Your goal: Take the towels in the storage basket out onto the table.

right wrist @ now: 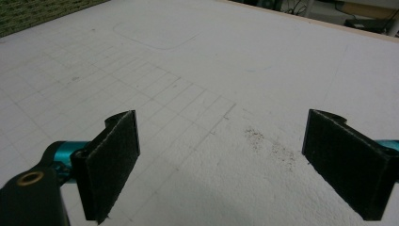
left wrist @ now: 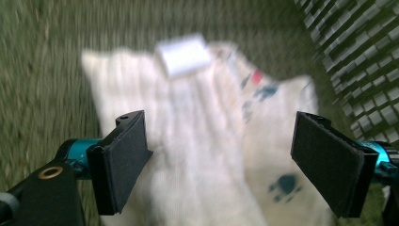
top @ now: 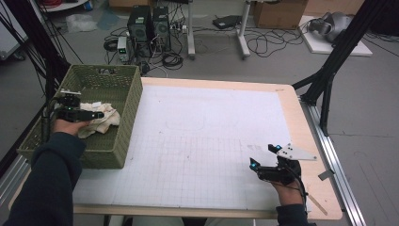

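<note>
A cream cloth point(top: 101, 120) with small blue and red marks lies crumpled in the green woven basket point(top: 127, 113) at the table's left. My left gripper point(top: 87, 114) hovers over it inside the basket, open. In the left gripper view the cloth point(left wrist: 197, 141) spreads under and between the two black pads point(left wrist: 120, 165), and a white label point(left wrist: 183, 55) lies on it; nothing is gripped. My right gripper point(top: 263, 157) rests low over the white gridded mat point(top: 197, 141) near the front right, open. Its pads point(right wrist: 113, 160) stand wide apart above the bare mat point(right wrist: 202, 94).
The basket's woven wall point(left wrist: 357, 56) rises close on the right of the left gripper. A faint dusty smudge point(right wrist: 270, 143) marks the mat ahead of the right gripper. Black frame posts point(top: 334, 56) stand beside the table. Cables and computer boxes point(top: 148, 23) lie on the floor beyond.
</note>
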Action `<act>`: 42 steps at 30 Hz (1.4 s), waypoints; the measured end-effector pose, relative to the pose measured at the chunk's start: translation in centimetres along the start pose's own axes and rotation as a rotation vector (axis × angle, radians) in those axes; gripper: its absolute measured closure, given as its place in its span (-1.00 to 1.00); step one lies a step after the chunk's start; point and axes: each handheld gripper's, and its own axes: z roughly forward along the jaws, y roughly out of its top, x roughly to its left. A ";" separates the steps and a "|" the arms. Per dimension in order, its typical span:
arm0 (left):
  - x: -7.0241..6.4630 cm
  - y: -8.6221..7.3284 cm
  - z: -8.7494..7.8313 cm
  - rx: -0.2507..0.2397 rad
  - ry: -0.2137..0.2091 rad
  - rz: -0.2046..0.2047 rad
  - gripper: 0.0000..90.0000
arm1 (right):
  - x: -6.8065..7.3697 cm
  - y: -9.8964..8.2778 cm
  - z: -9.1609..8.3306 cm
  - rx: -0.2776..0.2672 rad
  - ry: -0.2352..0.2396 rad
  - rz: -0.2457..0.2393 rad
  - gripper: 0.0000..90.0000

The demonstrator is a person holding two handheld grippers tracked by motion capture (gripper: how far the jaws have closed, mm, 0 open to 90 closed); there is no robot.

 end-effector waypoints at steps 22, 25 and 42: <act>-0.9 -0.6 1.2 0.242 0.080 0.098 0.32 | -0.1 0.1 0.2 0.000 0.004 0.006 -0.76; -0.7 -0.4 0.5 0.207 0.043 0.066 0.54 | -0.2 0.2 0.0 -0.006 -0.004 0.005 -0.76; -0.3 0.8 -3.7 -0.183 -0.040 0.006 0.59 | -0.2 0.1 -0.4 -0.006 -0.011 0.023 -0.76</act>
